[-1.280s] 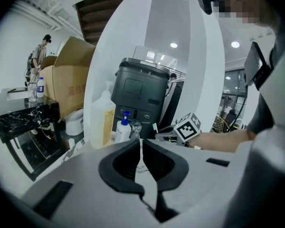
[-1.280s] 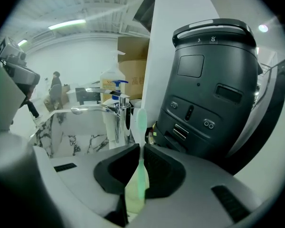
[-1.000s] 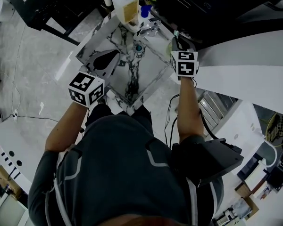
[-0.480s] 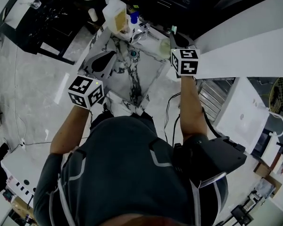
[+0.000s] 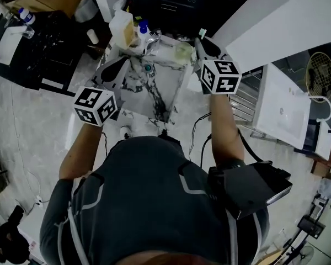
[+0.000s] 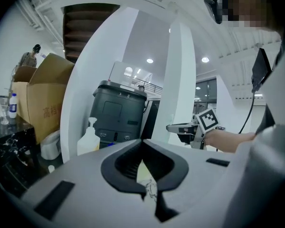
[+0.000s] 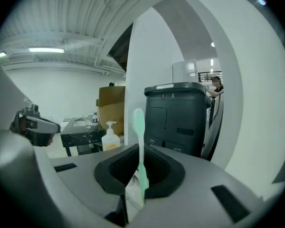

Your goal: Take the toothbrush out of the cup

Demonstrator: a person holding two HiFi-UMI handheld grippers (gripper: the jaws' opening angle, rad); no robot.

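A mint-green toothbrush (image 7: 139, 137) stands upright between the jaws of my right gripper (image 7: 135, 196), which is shut on its handle. In the head view, the brush head (image 5: 202, 33) pokes out past the right gripper (image 5: 201, 42), held above the right rim of the marble sink (image 5: 160, 93). A pale translucent cup (image 5: 183, 52) sits at the sink's far right corner, just left of that gripper. My left gripper (image 5: 117, 68) hovers over the sink's left side. In its own view the left gripper (image 6: 149, 194) has its jaws nearly together with nothing between them.
A pump soap bottle (image 5: 121, 29) and a blue-capped bottle (image 5: 142, 27) stand at the sink's far edge. Behind are a dark bin (image 7: 180, 118), a cardboard box (image 6: 42, 103) and a black table (image 5: 38, 43). White curved walls rise to the right.
Both grippers have risen above the sink, the right one more, carrying the toothbrush up with it. The head camera's view has shifted.
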